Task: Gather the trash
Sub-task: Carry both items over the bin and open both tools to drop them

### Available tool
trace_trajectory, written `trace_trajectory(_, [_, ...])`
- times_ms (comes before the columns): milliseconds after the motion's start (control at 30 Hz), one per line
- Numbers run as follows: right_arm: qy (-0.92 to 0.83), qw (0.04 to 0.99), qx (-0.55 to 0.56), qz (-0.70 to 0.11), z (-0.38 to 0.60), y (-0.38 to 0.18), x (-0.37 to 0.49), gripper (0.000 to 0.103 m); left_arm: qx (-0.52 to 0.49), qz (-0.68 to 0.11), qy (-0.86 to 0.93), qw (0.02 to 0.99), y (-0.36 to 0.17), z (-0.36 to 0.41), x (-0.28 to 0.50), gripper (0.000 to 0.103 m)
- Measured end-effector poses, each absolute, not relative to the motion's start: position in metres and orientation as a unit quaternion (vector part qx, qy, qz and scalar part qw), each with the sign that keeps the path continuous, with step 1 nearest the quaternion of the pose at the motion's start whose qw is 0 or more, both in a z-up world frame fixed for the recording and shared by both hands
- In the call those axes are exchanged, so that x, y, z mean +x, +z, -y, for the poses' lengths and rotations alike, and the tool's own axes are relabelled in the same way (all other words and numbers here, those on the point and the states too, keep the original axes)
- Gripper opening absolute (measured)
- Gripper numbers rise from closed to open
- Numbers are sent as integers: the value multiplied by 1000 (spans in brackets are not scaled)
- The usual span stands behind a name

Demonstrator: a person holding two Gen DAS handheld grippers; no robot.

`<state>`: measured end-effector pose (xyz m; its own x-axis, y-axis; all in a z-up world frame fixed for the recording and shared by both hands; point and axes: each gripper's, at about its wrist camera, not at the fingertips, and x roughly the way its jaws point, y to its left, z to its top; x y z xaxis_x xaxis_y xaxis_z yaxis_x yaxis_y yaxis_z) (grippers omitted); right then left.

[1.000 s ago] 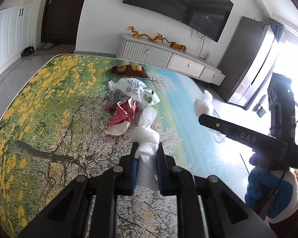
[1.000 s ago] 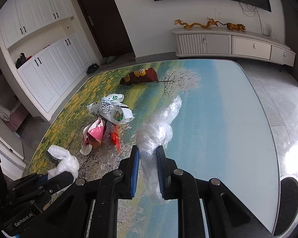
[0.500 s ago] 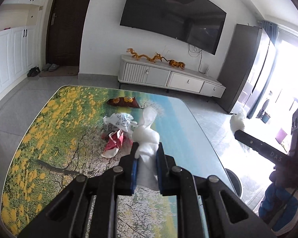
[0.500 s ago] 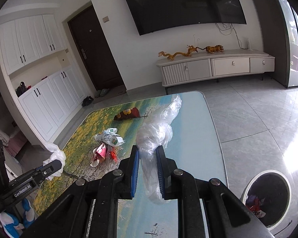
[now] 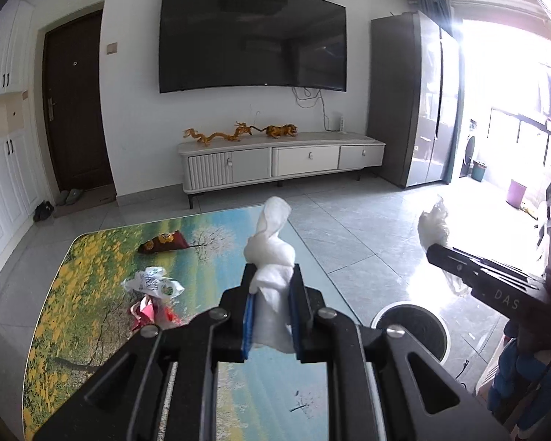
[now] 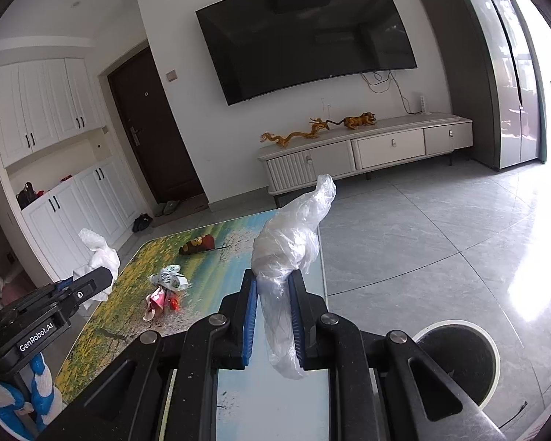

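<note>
My left gripper (image 5: 272, 275) is shut on a crumpled white tissue (image 5: 271, 253), held high above the table's near end. My right gripper (image 6: 273, 279) is shut on a bunched clear plastic bag (image 6: 290, 242), also lifted off the table. Each gripper shows in the other's view: the right gripper (image 5: 437, 250) with the clear plastic bag (image 5: 432, 225), the left gripper (image 6: 103, 275) with the white tissue (image 6: 97, 253). A round bin with a white rim (image 6: 459, 360) stands on the floor, low right; the bin's rim (image 5: 389, 310) is in the left view too. More trash lies on the table (image 5: 73, 294): a white printed wrapper (image 5: 152, 281), red wrappers (image 5: 147, 312), a dark red snack bag (image 5: 163, 242).
The table (image 6: 216, 272) has a printed landscape top. Grey tiled floor (image 6: 440, 239) spreads to the right of it. A white TV cabinet (image 5: 275, 161) and a wall TV stand at the far wall, a dark fridge (image 5: 415, 103) at the right. White cupboards (image 6: 55, 198) line the left.
Both grippers rose and pulled back from the table with their loads still held. The trash on the table looks smaller and farther away. The floor bin came into both views.
</note>
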<state>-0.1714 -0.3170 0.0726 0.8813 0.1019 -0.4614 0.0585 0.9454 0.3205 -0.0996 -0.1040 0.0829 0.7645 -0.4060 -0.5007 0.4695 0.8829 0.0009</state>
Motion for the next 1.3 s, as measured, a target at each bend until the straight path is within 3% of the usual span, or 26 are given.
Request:
trace_trajectory(700, [-118, 910, 276, -285, 471, -9, -195, 16, 170, -318, -349, 865, 16, 304, -78, 16])
trace_trajectory(1300, [-180, 850, 330, -370, 527, -90, -186, 16, 140, -431, -434, 778, -61, 413, -39, 19])
